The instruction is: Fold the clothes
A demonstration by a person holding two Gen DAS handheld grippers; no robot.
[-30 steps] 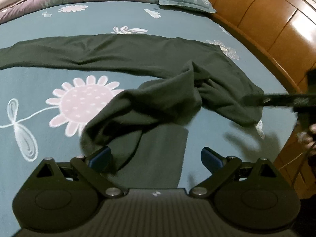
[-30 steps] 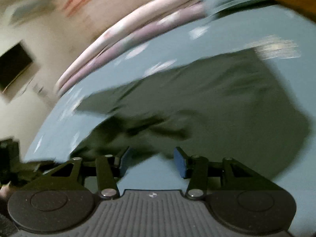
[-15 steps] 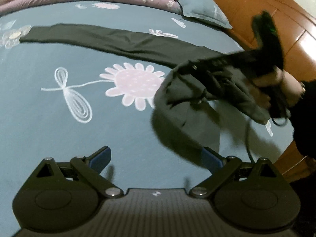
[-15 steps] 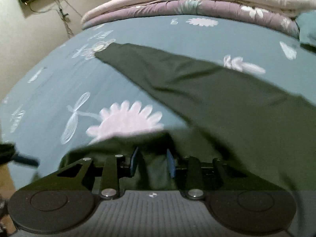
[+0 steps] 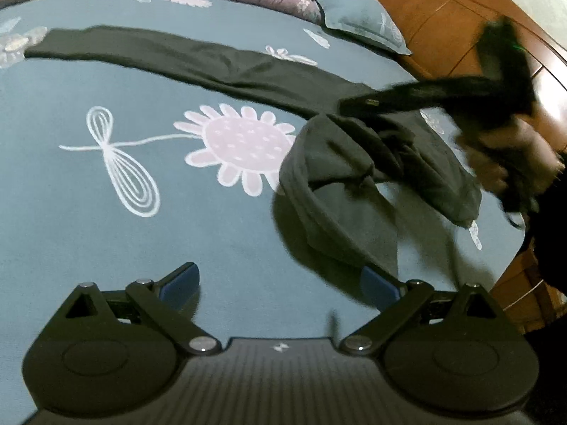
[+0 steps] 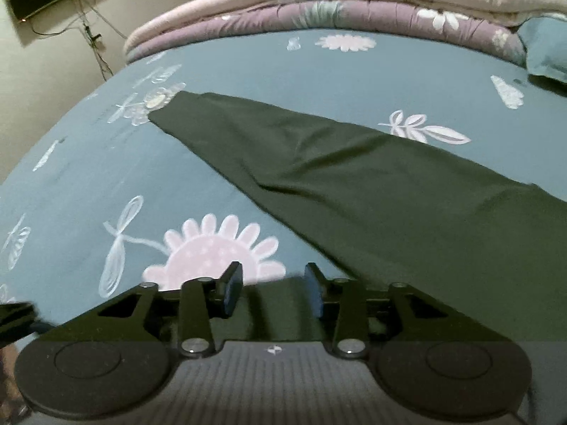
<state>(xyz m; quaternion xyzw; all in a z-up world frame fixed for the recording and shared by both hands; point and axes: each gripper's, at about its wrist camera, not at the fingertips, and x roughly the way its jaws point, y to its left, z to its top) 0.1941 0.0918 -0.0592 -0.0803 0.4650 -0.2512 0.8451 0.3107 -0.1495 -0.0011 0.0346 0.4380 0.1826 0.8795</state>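
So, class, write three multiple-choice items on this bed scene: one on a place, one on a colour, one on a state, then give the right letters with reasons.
1. Where does the dark garment lie?
A. on the floor
B. on the bedsheet
C. on the folded quilts

2. What colour is the bedsheet?
A. blue with pale flowers
B. plain white
C. red stripes

3. How is the nearer trouser leg?
A. laid flat and straight
B. rolled into a ball
C. bunched and lifted

Answers:
1 B, it stretches across the sheet, short of the folded quilts.
2 A, a big pink flower shows on blue.
3 C, it hangs crumpled from the right gripper, whose jaws are opening with cloth between them.
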